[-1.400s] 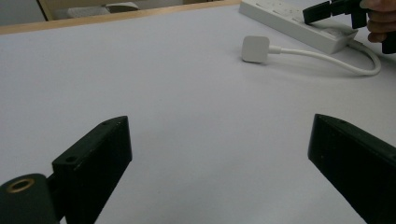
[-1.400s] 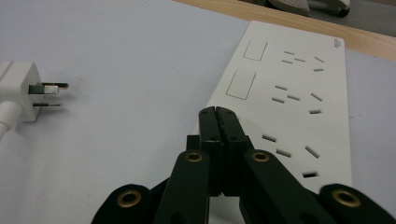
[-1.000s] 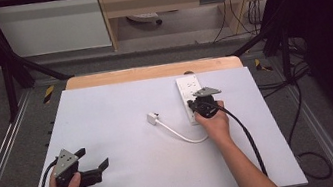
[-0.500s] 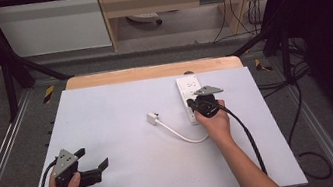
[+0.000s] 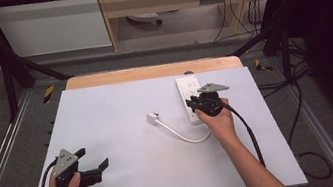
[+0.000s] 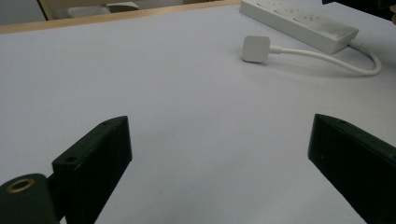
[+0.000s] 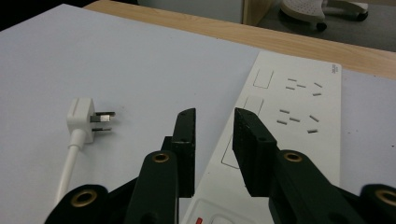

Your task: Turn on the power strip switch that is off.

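The white worktop (image 5: 132, 180) carries a power strip (image 5: 190, 97) at its far right, its plug (image 5: 152, 118) lying unplugged beside it. The right hand-held gripper (image 5: 195, 103) is poised over the strip's edge, its jaws just opened a little with nothing clasped, as if readied for a grasp. The left hand-held gripper (image 5: 94, 166) is kept wide open and empty, well apart at the near left.

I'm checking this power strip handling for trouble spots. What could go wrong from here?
1. The right gripper, whose jaws have just been opening with nothing between them, hangs over the power strip; a careless move could knock it askew.
2. The plug lies loose on its curved cord, so dragging the strip may swing it away.
3. The left gripper, open at the table's near edge, sits far from the plug.
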Demonstrator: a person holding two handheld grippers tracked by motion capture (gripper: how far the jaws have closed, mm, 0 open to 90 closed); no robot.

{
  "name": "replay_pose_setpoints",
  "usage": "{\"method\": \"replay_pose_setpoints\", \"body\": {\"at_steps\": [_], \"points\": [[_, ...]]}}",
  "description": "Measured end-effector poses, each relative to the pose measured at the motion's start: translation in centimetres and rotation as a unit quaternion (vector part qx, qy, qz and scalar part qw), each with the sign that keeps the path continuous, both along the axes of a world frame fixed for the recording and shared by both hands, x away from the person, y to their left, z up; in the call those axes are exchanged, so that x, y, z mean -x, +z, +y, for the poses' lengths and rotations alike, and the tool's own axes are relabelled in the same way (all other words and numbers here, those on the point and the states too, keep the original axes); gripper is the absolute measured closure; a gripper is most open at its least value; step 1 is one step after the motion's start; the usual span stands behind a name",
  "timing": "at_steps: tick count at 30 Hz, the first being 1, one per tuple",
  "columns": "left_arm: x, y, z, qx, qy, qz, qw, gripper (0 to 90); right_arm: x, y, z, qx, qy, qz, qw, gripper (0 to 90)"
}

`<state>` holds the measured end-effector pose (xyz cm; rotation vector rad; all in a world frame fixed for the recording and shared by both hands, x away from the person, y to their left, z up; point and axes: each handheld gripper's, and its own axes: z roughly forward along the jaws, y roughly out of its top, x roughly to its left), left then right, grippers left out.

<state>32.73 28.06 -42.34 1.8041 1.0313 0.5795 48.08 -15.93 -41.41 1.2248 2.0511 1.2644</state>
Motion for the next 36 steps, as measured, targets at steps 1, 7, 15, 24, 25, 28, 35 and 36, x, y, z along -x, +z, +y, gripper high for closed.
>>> {"method": "replay_pose_setpoints", "body": {"at_steps": [1,7,15,24,25,28,35,36], "points": [[0.0,0.0,0.0,0.000,0.000,0.000,1.0000,6.3,0.1,0.1,0.0,-0.002,0.001,-0.002,1.0000,69.7],[0.0,0.0,0.0,0.002,0.001,0.001,1.0000,6.3,0.4,0.8,-0.1,-0.014,0.007,0.002,0.9999,58.4],[0.0,0.0,0.0,0.000,0.000,0.001,1.0000,6.3,1.3,1.9,-0.4,-0.024,0.012,0.028,0.9992,28.2],[0.0,-0.1,0.0,-0.001,0.000,0.003,1.0000,6.3,2.6,3.5,-0.9,-0.012,0.010,0.017,0.9997,5.8],[0.0,-0.1,-0.1,-0.001,0.000,0.002,1.0000,6.3,2.8,3.8,-1.0,-0.011,0.008,0.013,0.9998,5.8],[0.0,-0.1,-0.1,-0.001,0.000,0.002,1.0000,6.3,3.3,4.3,-1.3,-0.008,0.006,0.000,0.9999,5.7],[0.0,-0.1,0.0,-0.001,0.001,0.003,1.0000,6.3,5.0,5.1,-2.6,-0.007,0.006,-0.025,0.9996,5.5],[0.0,-0.2,0.0,-0.001,0.001,0.003,1.0000,6.3,5.2,5.2,-2.7,-0.011,0.007,-0.026,0.9996,5.5]]}}
